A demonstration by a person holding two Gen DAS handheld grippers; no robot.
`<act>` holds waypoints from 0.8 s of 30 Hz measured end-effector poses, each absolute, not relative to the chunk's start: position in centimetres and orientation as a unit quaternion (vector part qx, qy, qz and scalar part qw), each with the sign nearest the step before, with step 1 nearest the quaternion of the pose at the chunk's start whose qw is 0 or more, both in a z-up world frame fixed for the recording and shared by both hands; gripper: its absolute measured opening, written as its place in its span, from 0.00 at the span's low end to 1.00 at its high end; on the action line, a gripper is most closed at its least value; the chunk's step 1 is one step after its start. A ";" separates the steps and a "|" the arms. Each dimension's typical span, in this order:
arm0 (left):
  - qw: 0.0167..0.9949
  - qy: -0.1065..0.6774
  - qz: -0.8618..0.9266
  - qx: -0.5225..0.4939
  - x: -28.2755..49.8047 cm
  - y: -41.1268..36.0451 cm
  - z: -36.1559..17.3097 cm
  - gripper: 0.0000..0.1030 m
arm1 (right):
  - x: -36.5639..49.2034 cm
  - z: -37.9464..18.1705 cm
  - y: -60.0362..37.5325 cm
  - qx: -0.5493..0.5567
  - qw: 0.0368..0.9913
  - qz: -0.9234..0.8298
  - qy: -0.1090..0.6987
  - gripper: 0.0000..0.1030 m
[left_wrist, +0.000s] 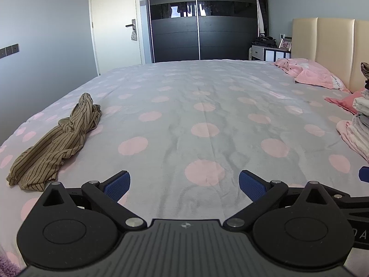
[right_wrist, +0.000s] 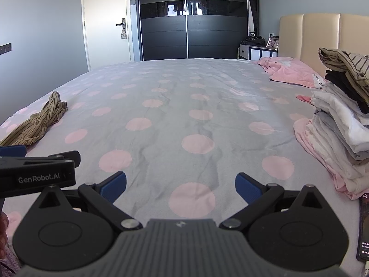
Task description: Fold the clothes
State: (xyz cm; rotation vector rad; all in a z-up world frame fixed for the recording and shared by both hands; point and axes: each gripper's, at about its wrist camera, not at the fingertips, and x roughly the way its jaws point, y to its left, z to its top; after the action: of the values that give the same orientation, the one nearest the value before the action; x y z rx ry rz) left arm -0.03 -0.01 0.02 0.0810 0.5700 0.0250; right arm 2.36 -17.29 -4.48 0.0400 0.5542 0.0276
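A crumpled brown striped garment (left_wrist: pixel 57 143) lies on the bed's left side; it also shows in the right wrist view (right_wrist: pixel 39 121). A stack of folded clothes (right_wrist: pixel 339 129) stands at the right, topped by a brown striped piece (right_wrist: pixel 346 62); its edge shows in the left wrist view (left_wrist: pixel 361 115). My left gripper (left_wrist: pixel 184 184) is open and empty, low over the bedspread, right of the garment. My right gripper (right_wrist: pixel 181 185) is open and empty beside it, left of the stack. The left gripper's body shows in the right wrist view (right_wrist: pixel 39 173).
The bed has a grey spread with pink dots (left_wrist: pixel 203 106). Pink pillows (left_wrist: pixel 311 73) lie by a beige headboard (left_wrist: pixel 322 39). A phone (right_wrist: pixel 364 228) lies at the near right. A dark wardrobe (left_wrist: pixel 203 23), a door (left_wrist: pixel 115 23) and a nightstand (left_wrist: pixel 267 53) stand beyond.
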 end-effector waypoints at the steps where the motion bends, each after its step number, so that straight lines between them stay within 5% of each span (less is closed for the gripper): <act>1: 0.959 0.279 0.013 0.038 -0.2 -0.1 0.1 0.99 | 2.3 -4.5 -17.2 0.021 0.962 0.014 0.273 0.99; 24: 0.964 0.266 0.008 0.007 -0.3 -0.2 1.3 0.99 | 2.3 -3.8 -17.4 0.011 0.967 -0.014 0.255 0.99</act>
State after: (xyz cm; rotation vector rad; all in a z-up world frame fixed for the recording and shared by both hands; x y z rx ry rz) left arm -0.30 -0.19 1.28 0.0147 0.5392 0.0154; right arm 2.25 -17.43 -3.85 0.0225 0.5151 -0.0275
